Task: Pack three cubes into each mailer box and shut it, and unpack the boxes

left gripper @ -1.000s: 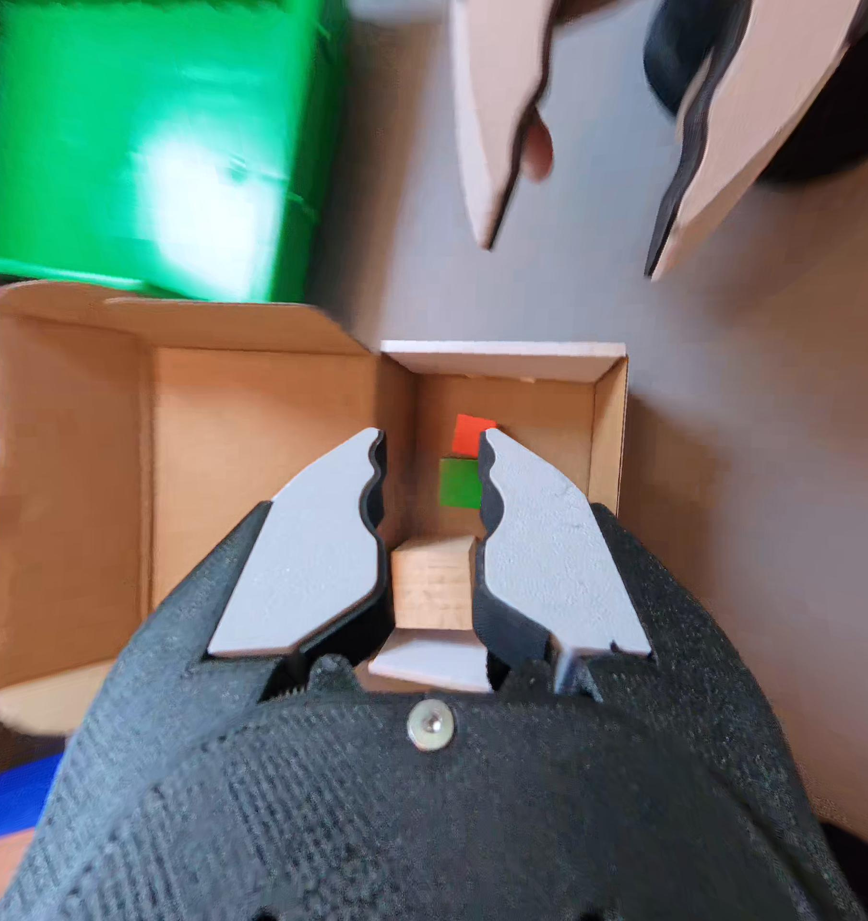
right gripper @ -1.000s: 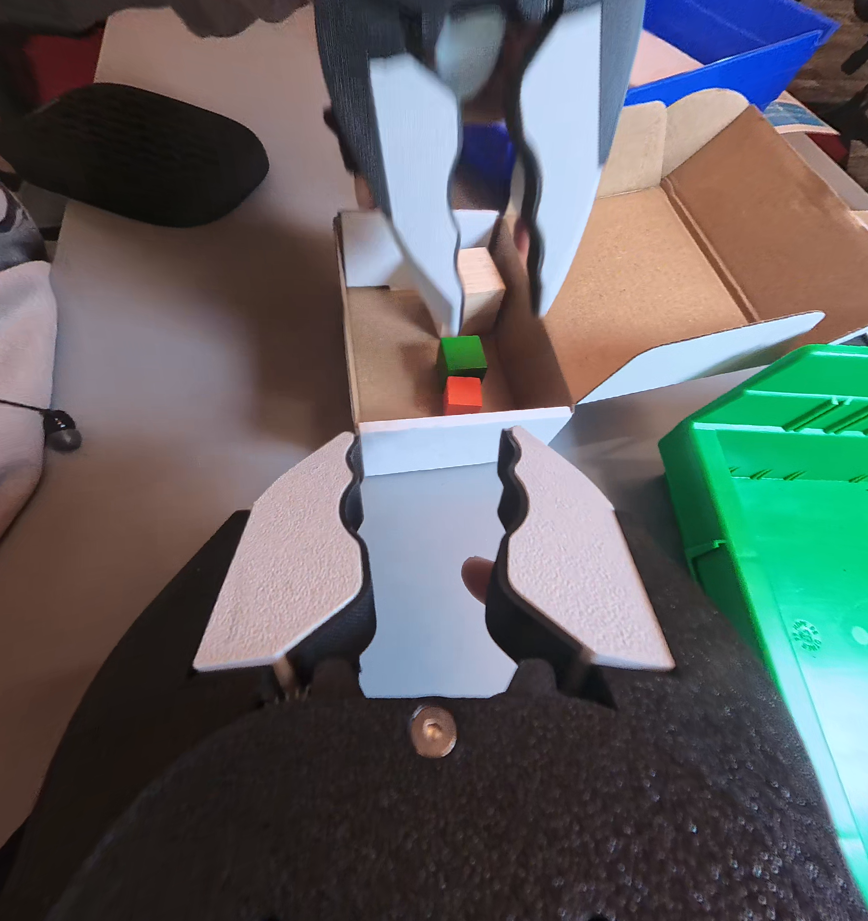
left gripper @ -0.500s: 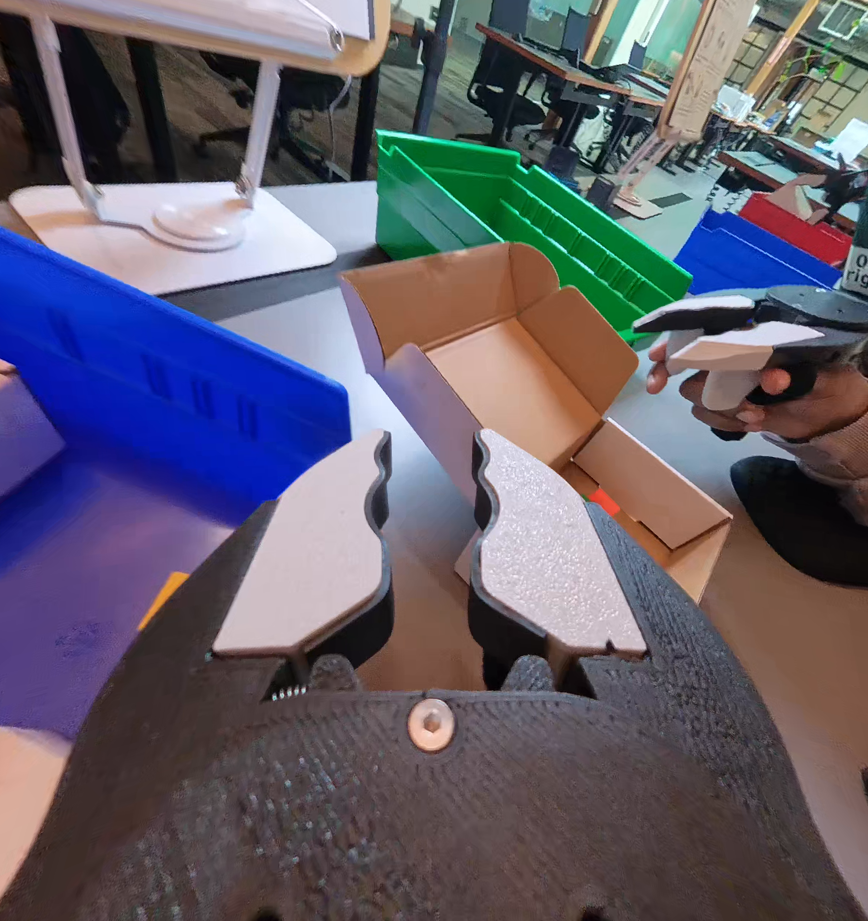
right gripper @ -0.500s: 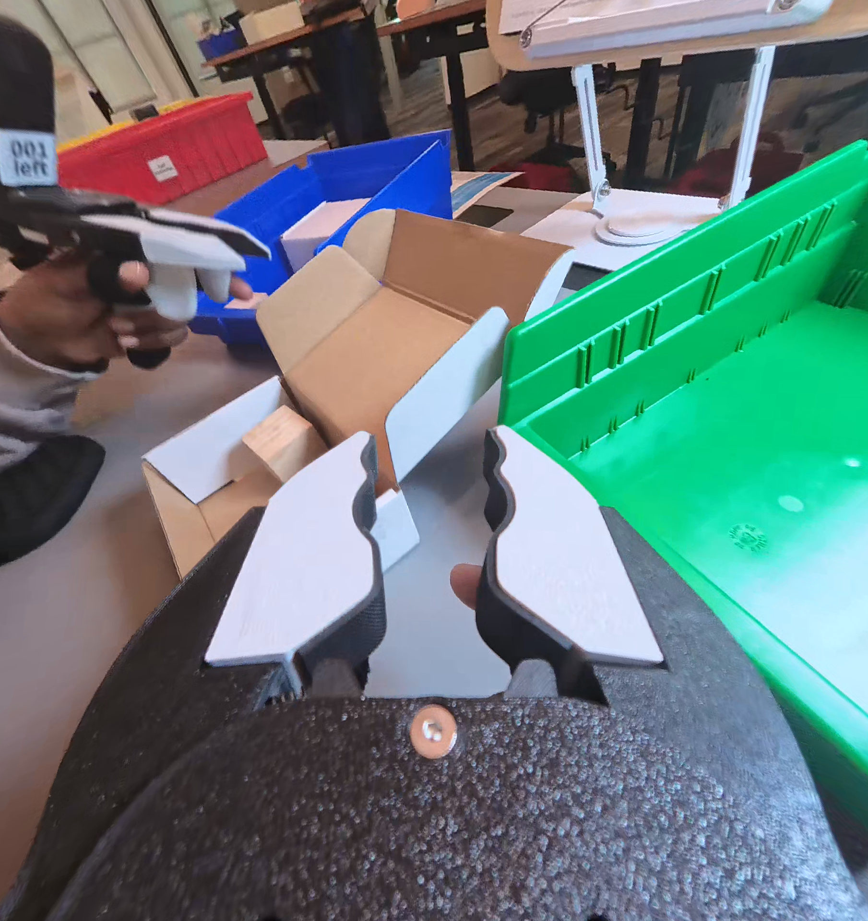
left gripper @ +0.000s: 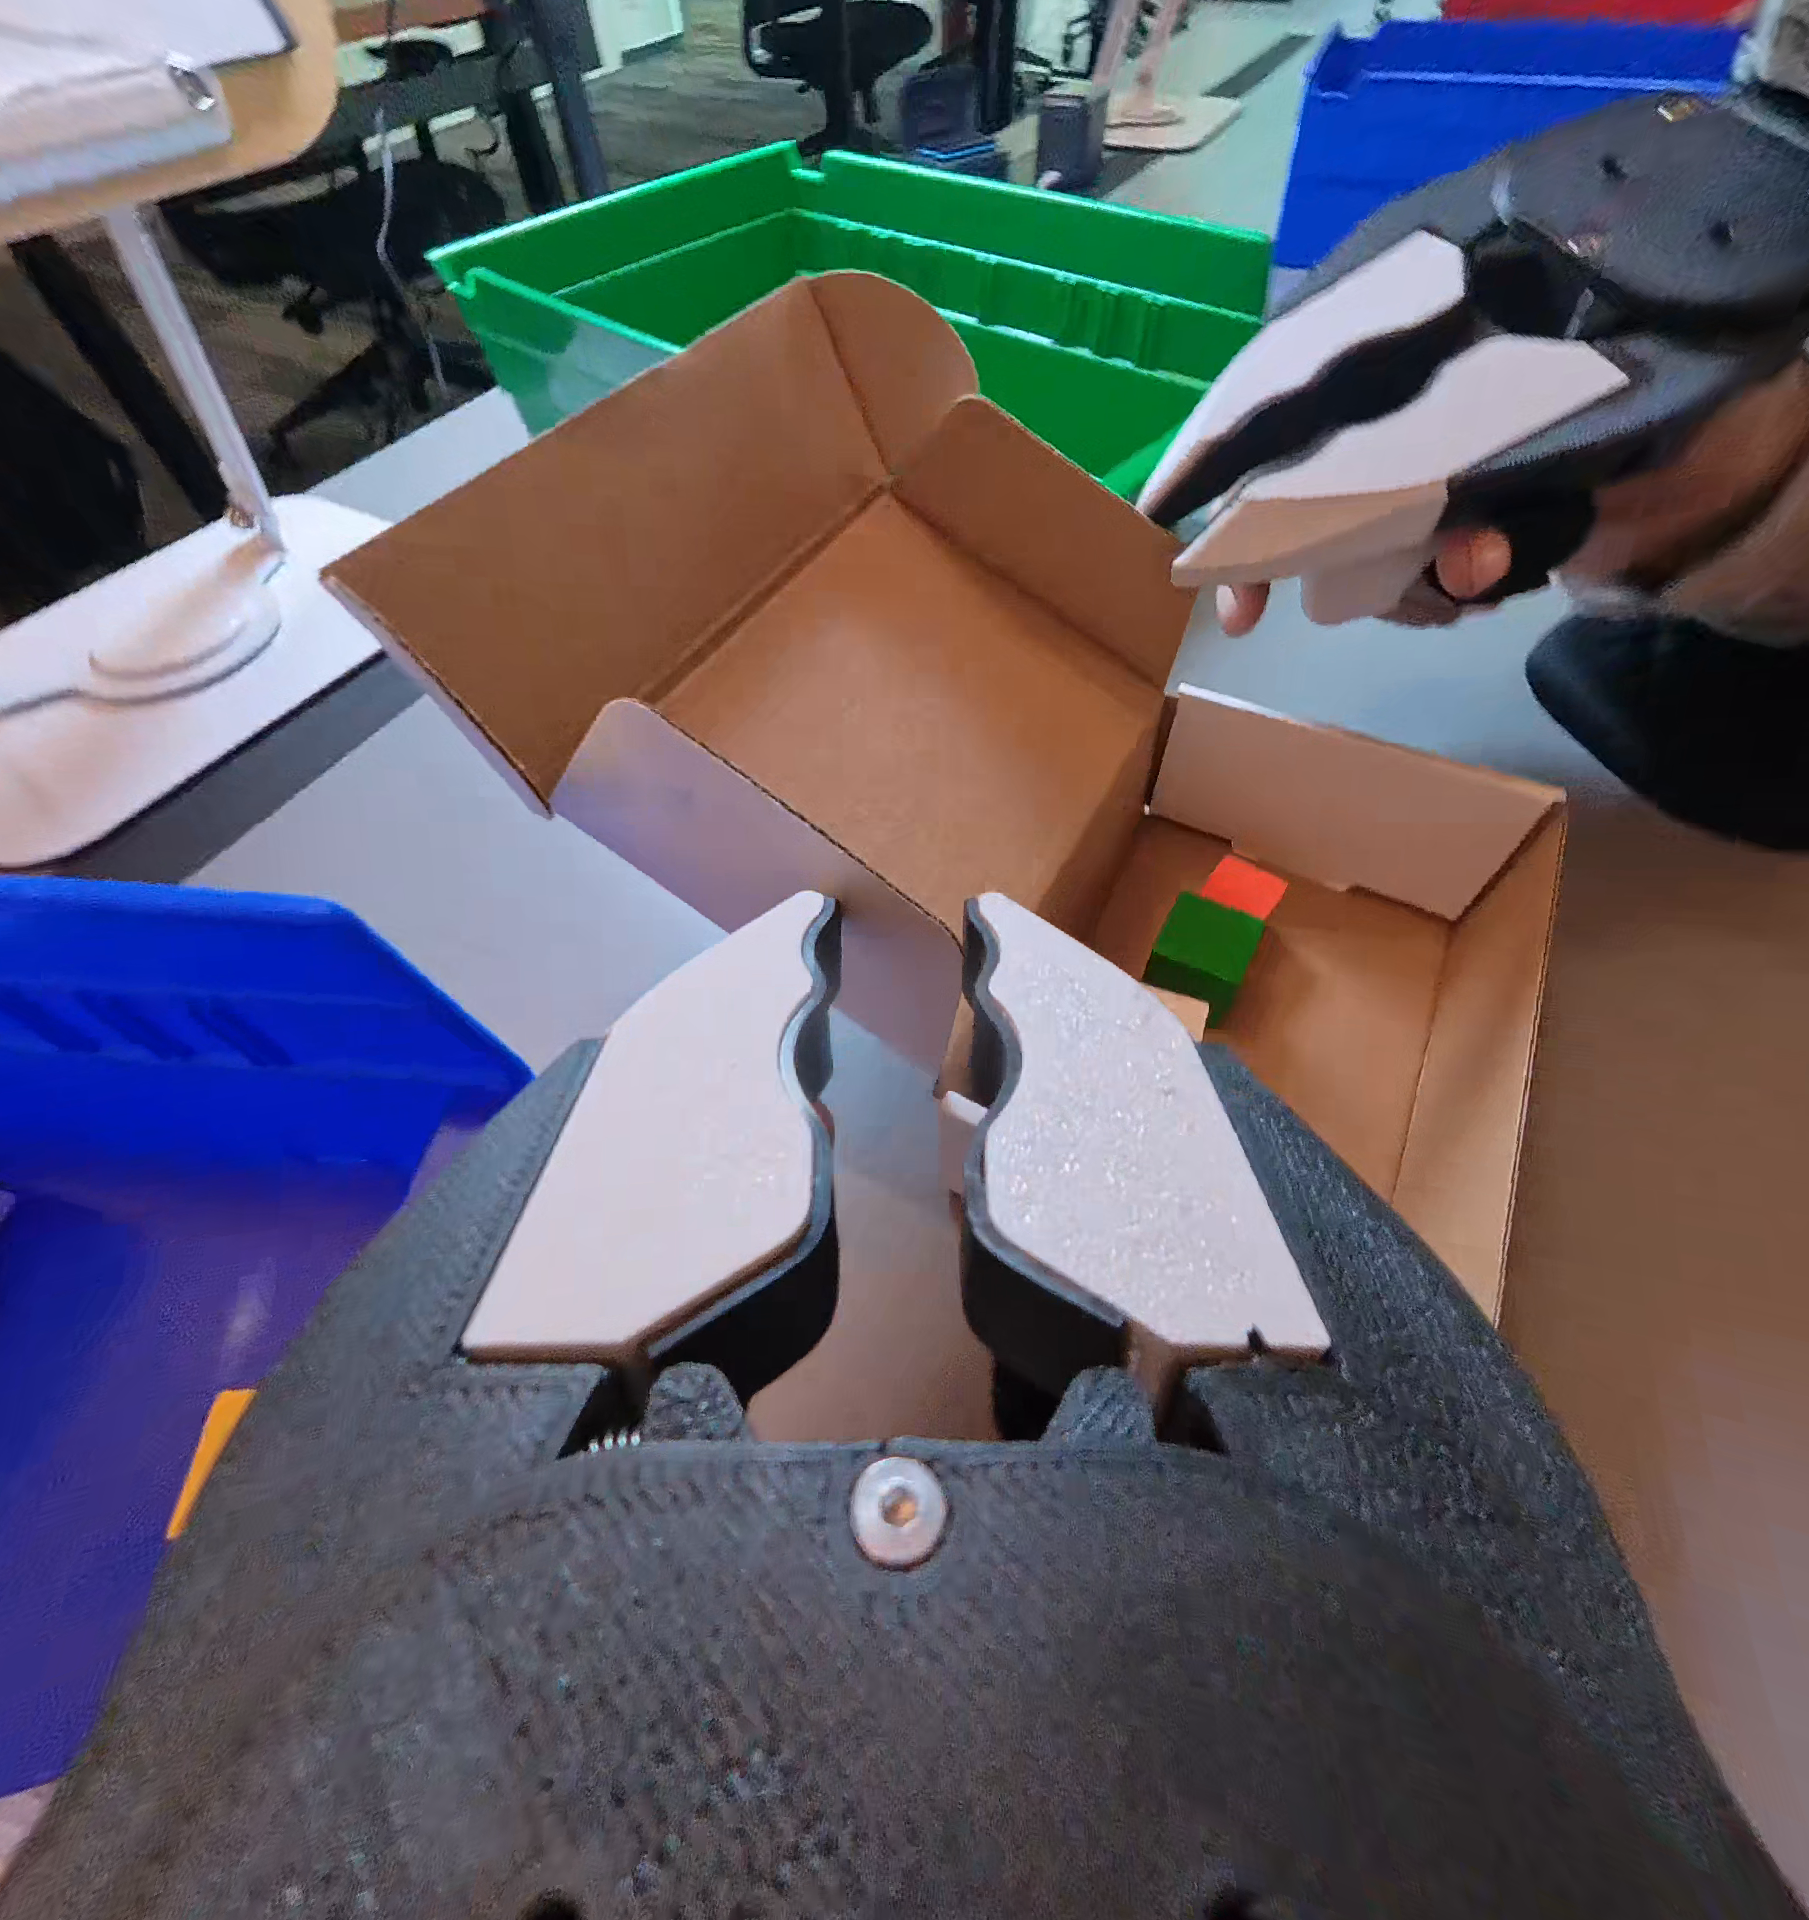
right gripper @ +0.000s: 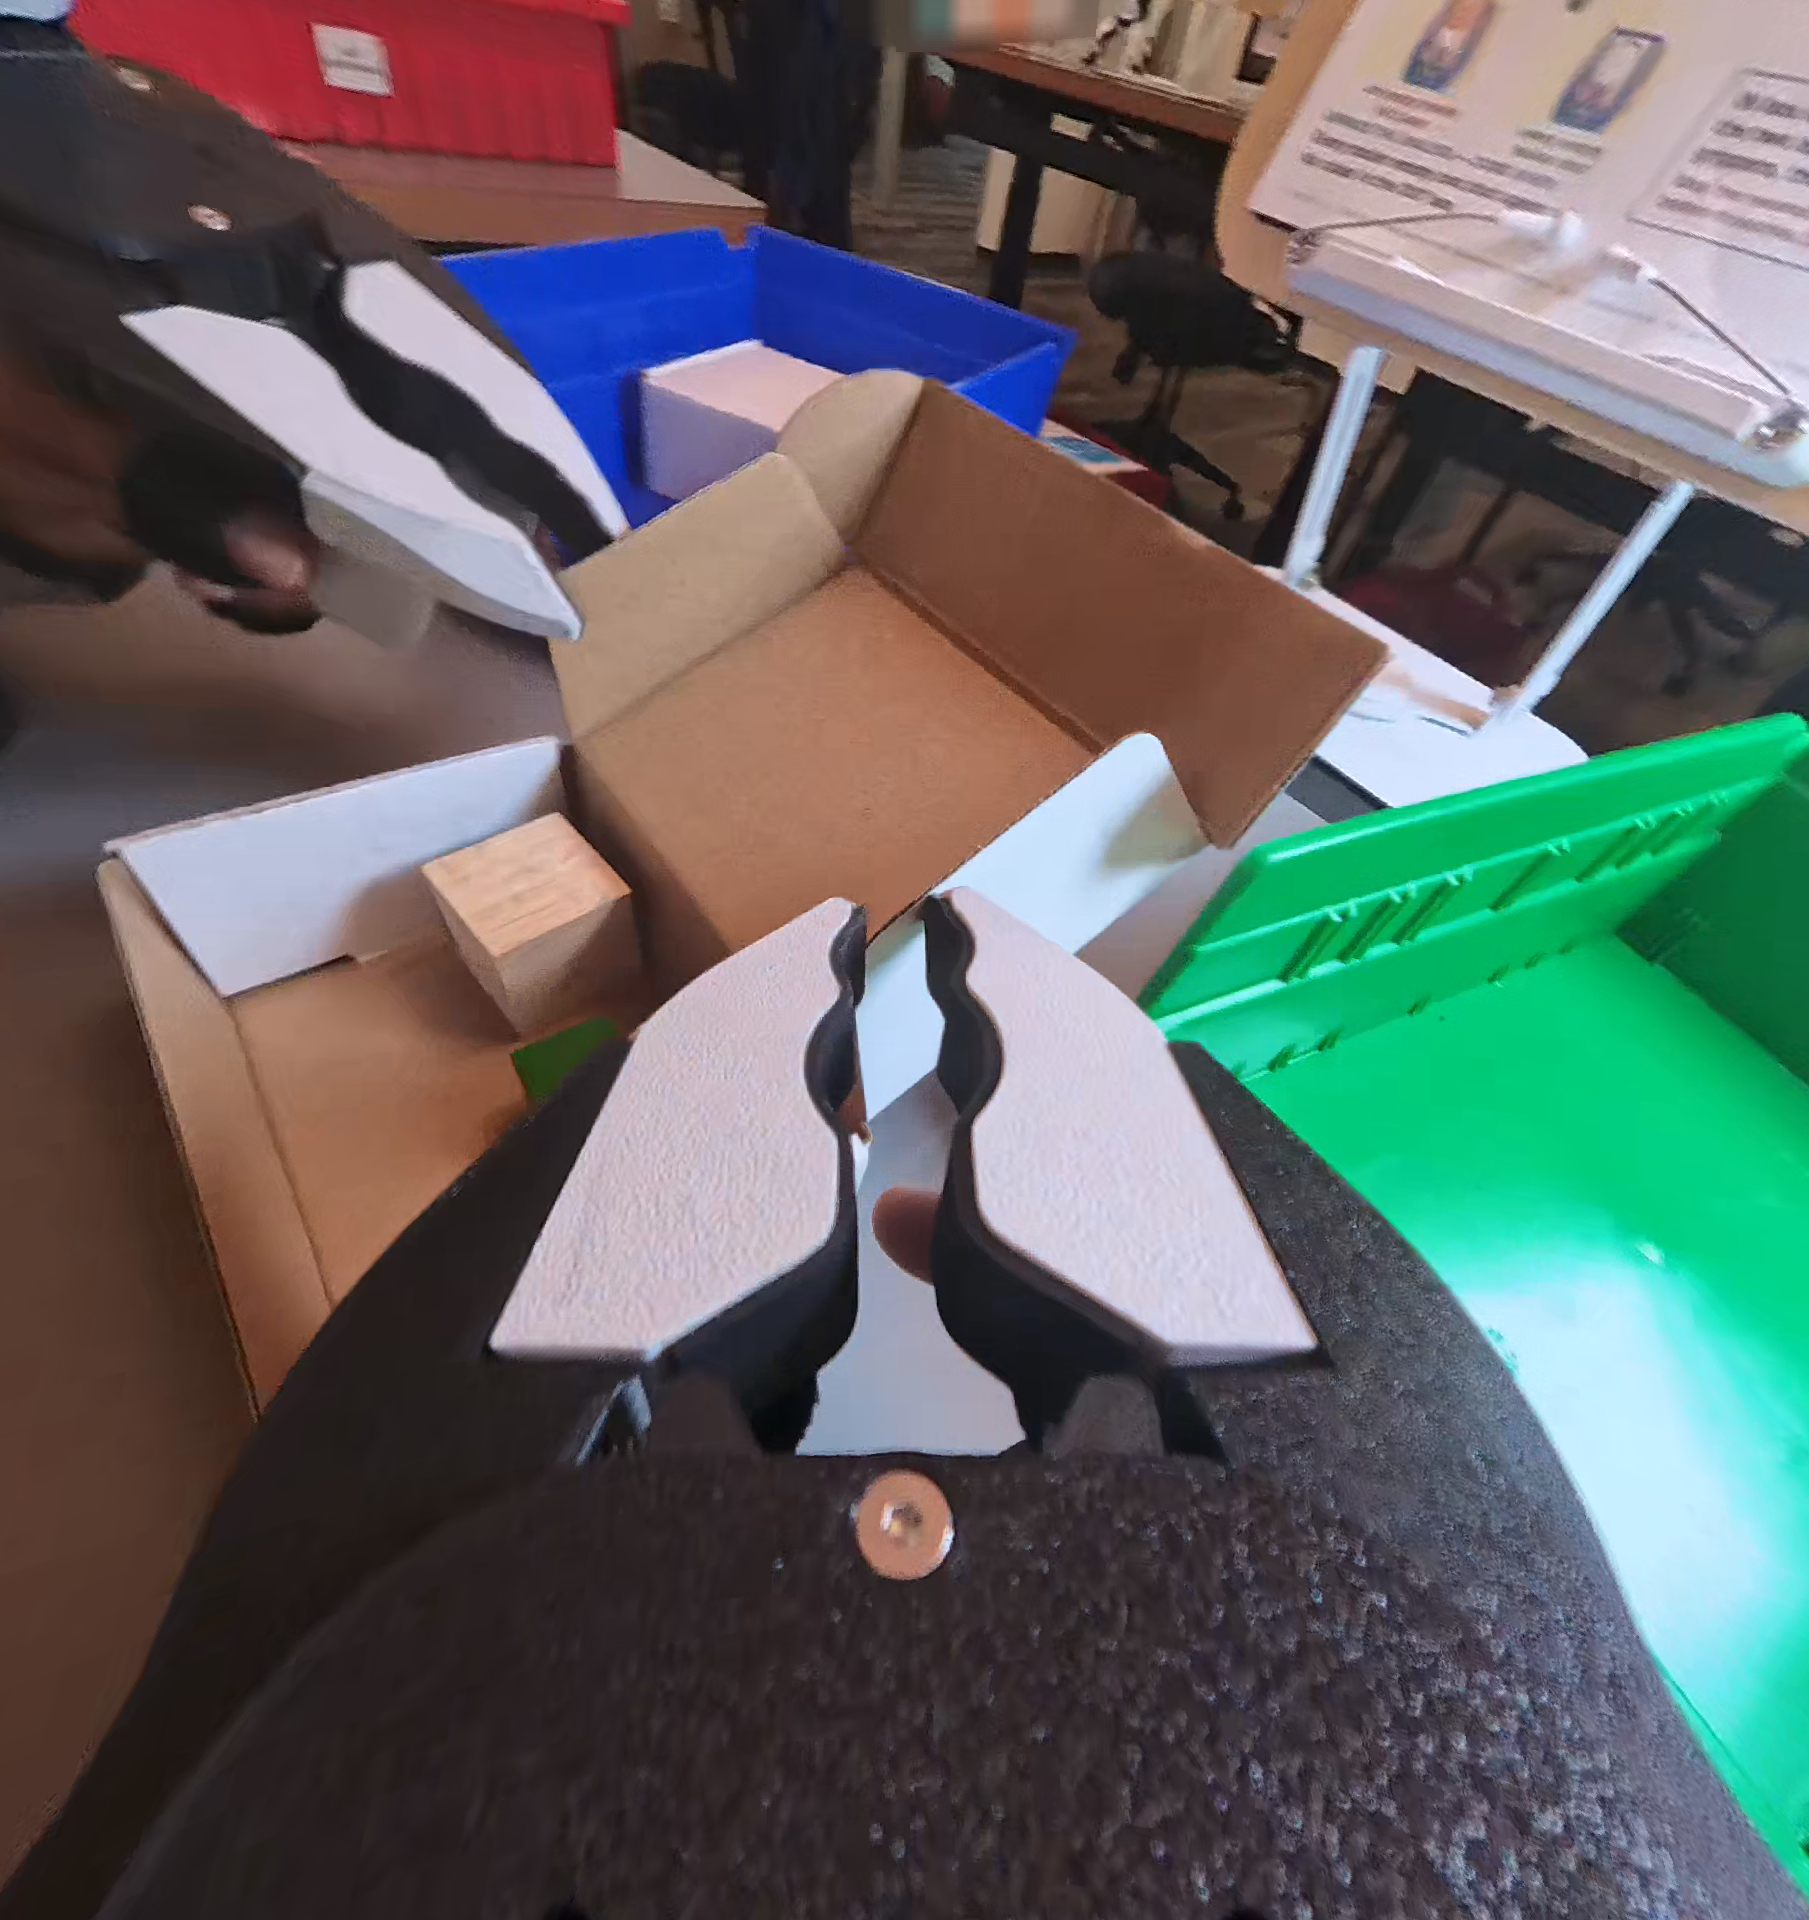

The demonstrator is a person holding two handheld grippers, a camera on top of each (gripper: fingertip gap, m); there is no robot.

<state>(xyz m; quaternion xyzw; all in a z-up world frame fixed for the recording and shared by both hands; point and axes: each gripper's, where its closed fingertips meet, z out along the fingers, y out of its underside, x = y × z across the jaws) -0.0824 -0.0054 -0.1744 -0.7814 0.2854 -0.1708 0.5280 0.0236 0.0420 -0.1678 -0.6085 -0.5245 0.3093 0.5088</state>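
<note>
An open cardboard mailer box stands on the table with its lid raised. Inside lie a red cube, a green cube and a wooden cube. In the left wrist view my finger hides most of the wooden cube. My left gripper is open and empty, just outside the box's near-left corner. My right gripper is empty, its jaws a narrow gap apart, beside the lid's white side flap. It also shows in the left wrist view, beside the lid.
A green bin stands to the right of the box in the right wrist view. A blue bin by my left gripper holds a white box. A white stand base lies beyond the box. A person's hand holds each gripper. The tips of one gripper are about 12 centimeters away from the tips of the other.
A second ago my left gripper held the wooden cube over the box; the cube now lies inside and the gripper is empty. Both grippers swung away and came back. My right jaws have narrowed.
</note>
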